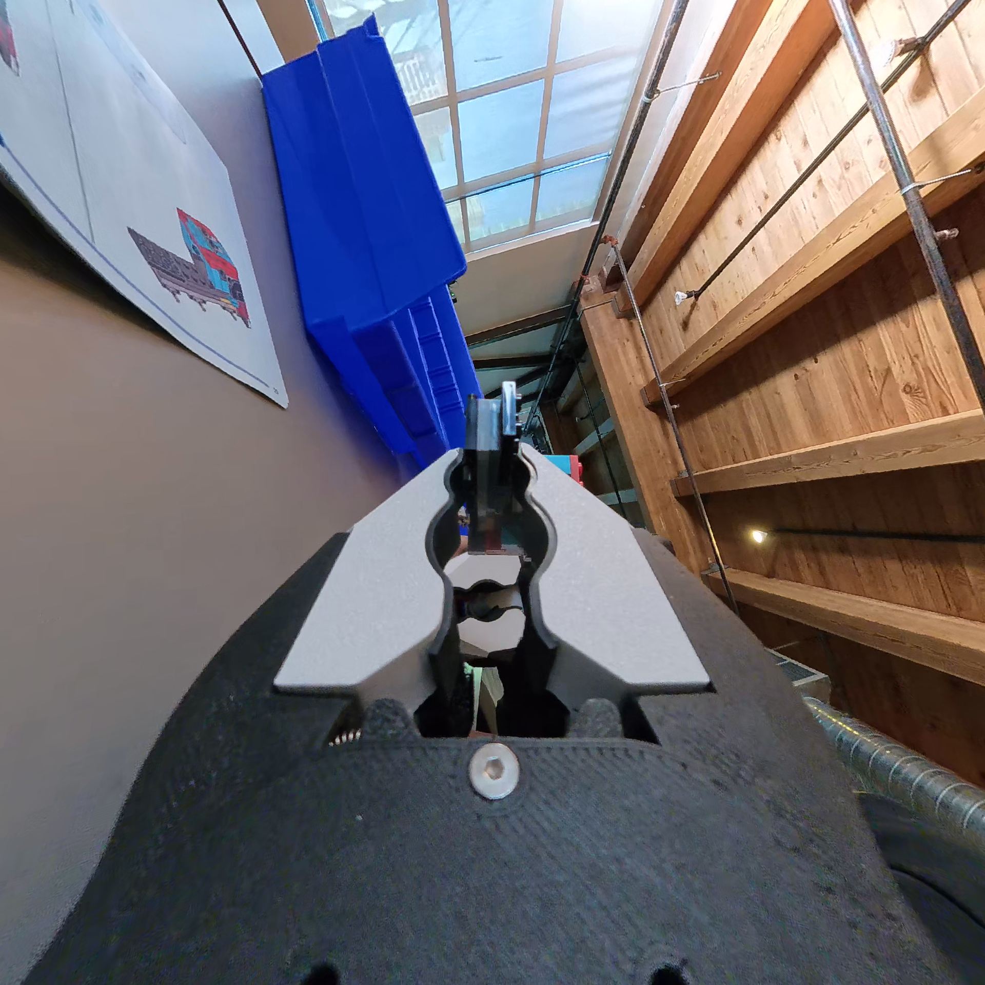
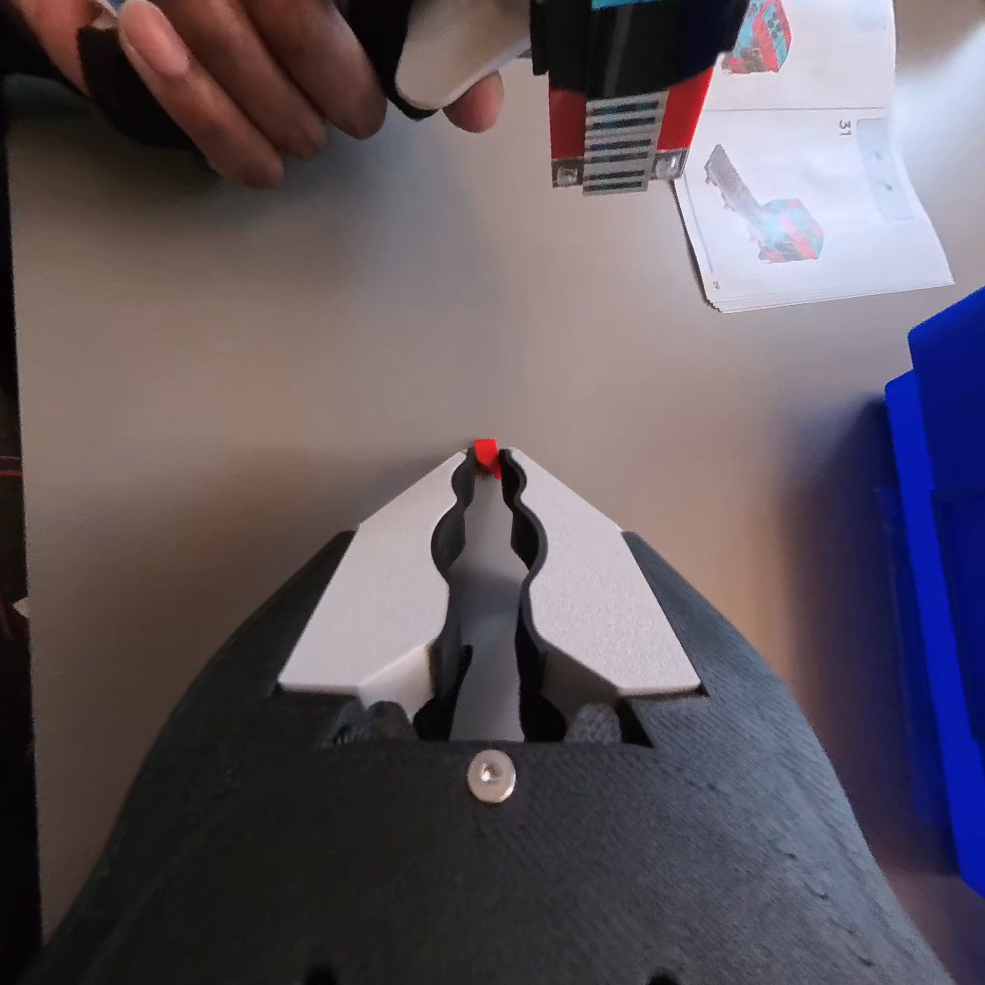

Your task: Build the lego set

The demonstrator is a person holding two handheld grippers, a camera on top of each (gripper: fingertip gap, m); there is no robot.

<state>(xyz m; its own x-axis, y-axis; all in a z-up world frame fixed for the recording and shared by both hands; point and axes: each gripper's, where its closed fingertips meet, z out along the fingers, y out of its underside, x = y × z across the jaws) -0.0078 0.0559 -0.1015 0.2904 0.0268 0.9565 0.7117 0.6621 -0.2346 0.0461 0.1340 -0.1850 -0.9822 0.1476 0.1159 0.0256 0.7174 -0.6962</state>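
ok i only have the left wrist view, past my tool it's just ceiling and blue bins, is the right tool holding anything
observer: yes, the right tool is shut on a small red brick at its very tips.
operator: and what is my left tool gripping, it's a dark sliver here
observer: a red truck cab, its striped grey grille facing the right tool.
operator: are brick and cab touching
observer: no, a stretch of table shows between them.
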